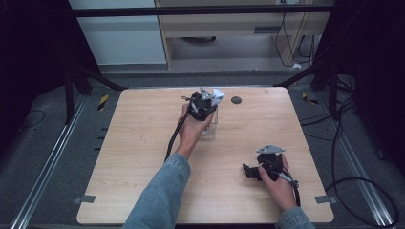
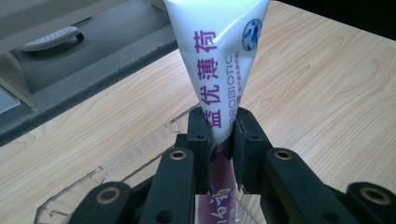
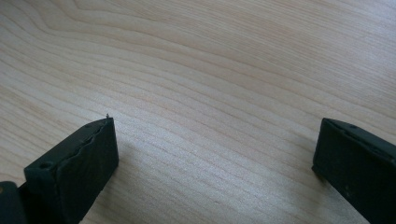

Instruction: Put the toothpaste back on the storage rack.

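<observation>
Black jaws of our left gripper (image 2: 223, 140) pinch the white toothpaste tube (image 2: 219, 56) at mid-length, printed end up, so we can stand it in the clear plastic tray (image 2: 116, 163) below. From the high view the tube (image 1: 217, 95) sits at the table's (image 1: 143, 157) far middle; whether its lower end touches the tray floor we cannot tell. Our right gripper (image 3: 215, 154) rests low over bare wood near the front right, jaws spread wide, holding nothing, presumably kept clear.

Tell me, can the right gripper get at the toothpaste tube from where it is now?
Probably yes: the right gripper is open, with bare table between it and the tube, though the left gripper already clamps it.
</observation>
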{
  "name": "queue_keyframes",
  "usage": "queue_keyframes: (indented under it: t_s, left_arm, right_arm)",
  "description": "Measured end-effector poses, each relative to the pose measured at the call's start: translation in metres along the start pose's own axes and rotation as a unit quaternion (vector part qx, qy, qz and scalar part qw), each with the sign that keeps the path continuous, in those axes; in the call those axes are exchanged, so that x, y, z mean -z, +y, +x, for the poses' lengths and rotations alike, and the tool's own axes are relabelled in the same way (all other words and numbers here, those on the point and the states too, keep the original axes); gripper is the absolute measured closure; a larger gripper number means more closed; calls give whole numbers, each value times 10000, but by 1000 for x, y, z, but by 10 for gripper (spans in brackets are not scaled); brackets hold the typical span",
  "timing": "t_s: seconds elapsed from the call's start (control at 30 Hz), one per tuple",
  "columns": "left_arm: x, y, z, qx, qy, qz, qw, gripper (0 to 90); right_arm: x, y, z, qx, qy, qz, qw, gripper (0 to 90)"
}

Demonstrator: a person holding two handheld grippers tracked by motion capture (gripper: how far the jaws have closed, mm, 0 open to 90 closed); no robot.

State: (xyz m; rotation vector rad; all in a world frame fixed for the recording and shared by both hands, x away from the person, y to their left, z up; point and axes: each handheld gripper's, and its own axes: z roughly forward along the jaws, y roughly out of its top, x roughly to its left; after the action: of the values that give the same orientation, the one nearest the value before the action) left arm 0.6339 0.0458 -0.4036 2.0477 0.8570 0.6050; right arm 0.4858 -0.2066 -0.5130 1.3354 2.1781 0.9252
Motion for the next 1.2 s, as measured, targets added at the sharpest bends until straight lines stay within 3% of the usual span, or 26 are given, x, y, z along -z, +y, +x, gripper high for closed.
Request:
queue_keyframes:
  t_s: [0.43,1.2]
  left_arm:
    - [1,0,-1,82,11,-1,10000,770]
    - [7,0,-2,0,20,-5,10000,740]
  right_arm:
    - [0,0,0,-1,0,0,10000,3]
    - [0,0,0,-2,-1,1,10000,3]
